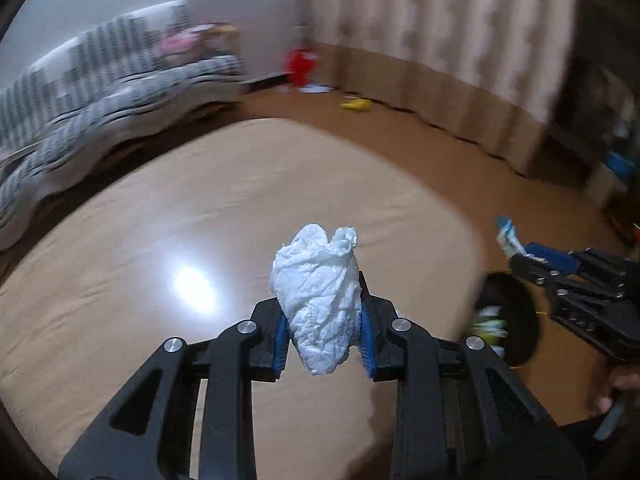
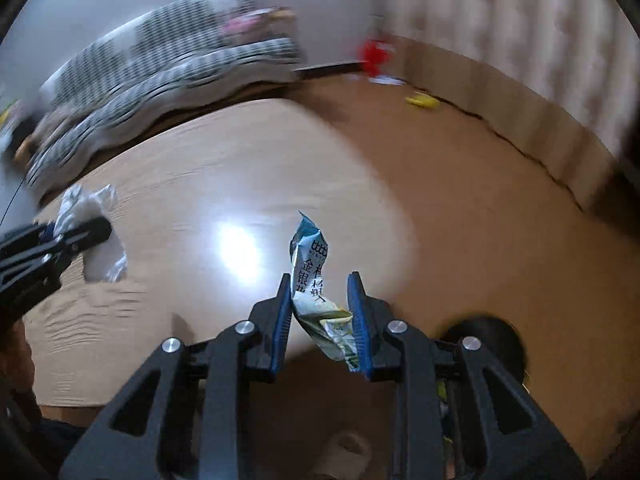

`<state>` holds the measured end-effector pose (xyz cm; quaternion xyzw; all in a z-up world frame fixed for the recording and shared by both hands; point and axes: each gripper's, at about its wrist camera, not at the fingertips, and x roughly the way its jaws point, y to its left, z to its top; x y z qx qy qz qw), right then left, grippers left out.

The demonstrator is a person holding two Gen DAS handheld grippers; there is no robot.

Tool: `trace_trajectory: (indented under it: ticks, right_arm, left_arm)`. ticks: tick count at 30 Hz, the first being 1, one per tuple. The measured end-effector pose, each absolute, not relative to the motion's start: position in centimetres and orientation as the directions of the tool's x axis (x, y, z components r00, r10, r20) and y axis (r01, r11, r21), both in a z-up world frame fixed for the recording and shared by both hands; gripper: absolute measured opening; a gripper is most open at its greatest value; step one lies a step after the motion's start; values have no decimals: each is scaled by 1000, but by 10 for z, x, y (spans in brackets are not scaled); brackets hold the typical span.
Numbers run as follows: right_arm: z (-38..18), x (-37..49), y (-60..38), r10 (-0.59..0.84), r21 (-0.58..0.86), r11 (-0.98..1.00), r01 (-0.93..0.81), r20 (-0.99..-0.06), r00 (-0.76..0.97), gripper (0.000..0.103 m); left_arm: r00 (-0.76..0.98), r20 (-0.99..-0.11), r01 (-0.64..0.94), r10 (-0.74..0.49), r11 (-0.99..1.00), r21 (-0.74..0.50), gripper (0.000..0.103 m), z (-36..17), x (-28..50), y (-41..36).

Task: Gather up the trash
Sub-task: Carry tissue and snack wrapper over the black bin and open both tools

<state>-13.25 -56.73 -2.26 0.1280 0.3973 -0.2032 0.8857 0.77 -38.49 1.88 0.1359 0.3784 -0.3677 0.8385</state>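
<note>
My left gripper (image 1: 322, 300) is shut on a crumpled white tissue (image 1: 316, 280), held above the pale wooden table (image 1: 200, 200). In the right wrist view that gripper (image 2: 92, 232) and the tissue (image 2: 86, 204) appear at the left edge. My right gripper (image 2: 320, 280) is shut on a crumpled blue-green printed wrapper (image 2: 310, 256), which sticks up past the blue pads. From the left wrist it shows at the right (image 1: 520, 258) with the wrapper (image 1: 508, 236). A black bin (image 2: 496, 332) with trash inside stands low beside the table's right corner (image 1: 516, 312).
A striped sofa (image 1: 100, 88) runs along the table's far left side. On the brown floor beyond lie a red object (image 1: 302, 64) and a yellow one (image 1: 356, 104), near the curtain (image 1: 440, 40). Cluttered shelves (image 1: 612, 152) stand at the right. A hand (image 1: 616, 392) grips the right tool.
</note>
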Motion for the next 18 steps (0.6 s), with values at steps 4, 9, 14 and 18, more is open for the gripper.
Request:
trace_trajectory:
  ticks: [4,9,14,18]
  right_arm:
    - [-46,-208,-649,-332,107,762,639,-782,527,28]
    - [-90,-271,-725,-325,166,619,767,-836,443,28]
    - [-127,-300,-772,-274,185,544,818,-883,382,28]
    - [-141,-302,-788,-239,204,522,828,-897,371,28]
  left_arm:
    - [308,-746,817,-590,566,-111,28,1,-42,-479]
    - [172,-768,889,-617,434,-149,28,-49,-97,-570]
    - [94,-811,925,-578,351,-143,28,-105,-119,-622]
    - [70,-832,932,-551,334,-143,28,-133,-121,-641]
